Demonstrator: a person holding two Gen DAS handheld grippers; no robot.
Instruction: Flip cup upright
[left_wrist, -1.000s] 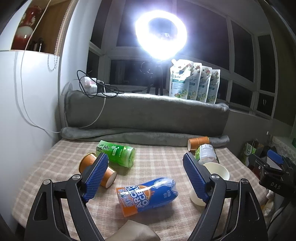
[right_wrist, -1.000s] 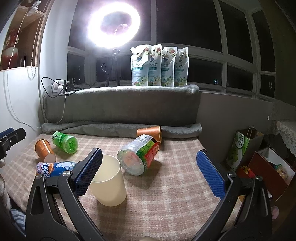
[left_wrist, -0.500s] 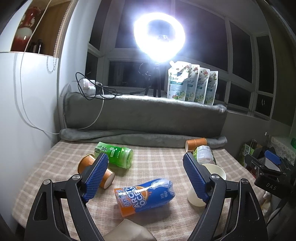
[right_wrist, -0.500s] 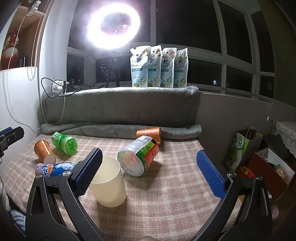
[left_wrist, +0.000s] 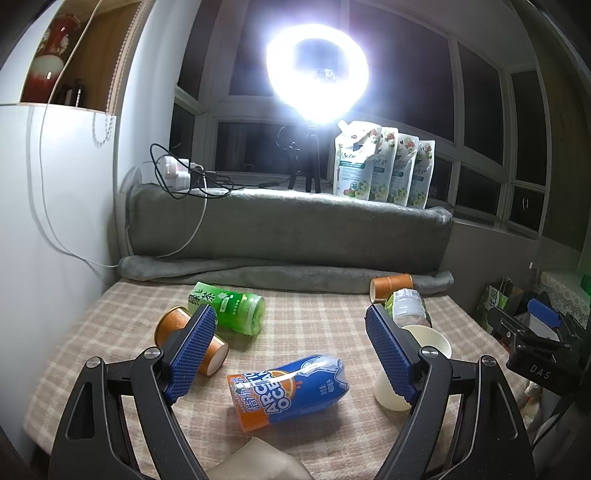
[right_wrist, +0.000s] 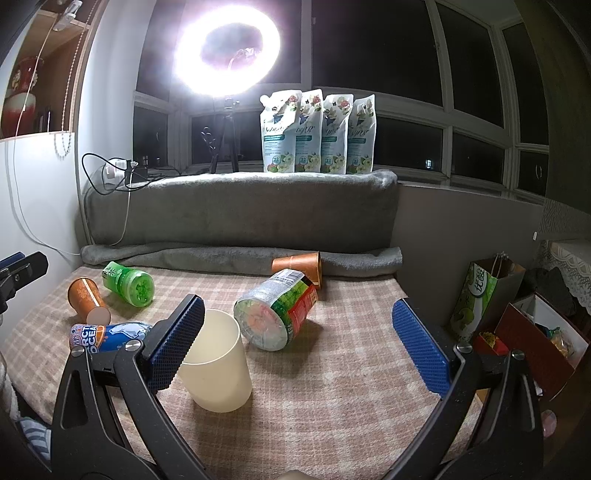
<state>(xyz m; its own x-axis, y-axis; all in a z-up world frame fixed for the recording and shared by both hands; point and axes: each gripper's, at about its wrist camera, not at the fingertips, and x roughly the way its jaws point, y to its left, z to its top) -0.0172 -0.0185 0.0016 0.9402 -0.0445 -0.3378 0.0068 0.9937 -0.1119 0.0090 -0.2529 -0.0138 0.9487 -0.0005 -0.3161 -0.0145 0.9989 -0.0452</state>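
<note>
Cream cup (right_wrist: 216, 363) stands upright, one only, at the near edge of the checked cloth (right_wrist: 332, 369). Two orange cups (right_wrist: 86, 299) (right_wrist: 297, 266) and three bottles lie around on their sides. Behind is a grey blanket (right_wrist: 240, 210), with four pouches (right_wrist: 317, 134) under a ring light (right_wrist: 227, 48). Left gripper (left_wrist: 286, 350) and right gripper (right_wrist: 295, 339) both hover with jaws spread, holding nothing.

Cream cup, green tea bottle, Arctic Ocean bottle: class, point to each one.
cream cup (right_wrist: 218, 373): right wrist view, side wall.
green tea bottle (left_wrist: 225, 306): left wrist view, label.
Arctic Ocean bottle (left_wrist: 291, 391): left wrist view, label.
</note>
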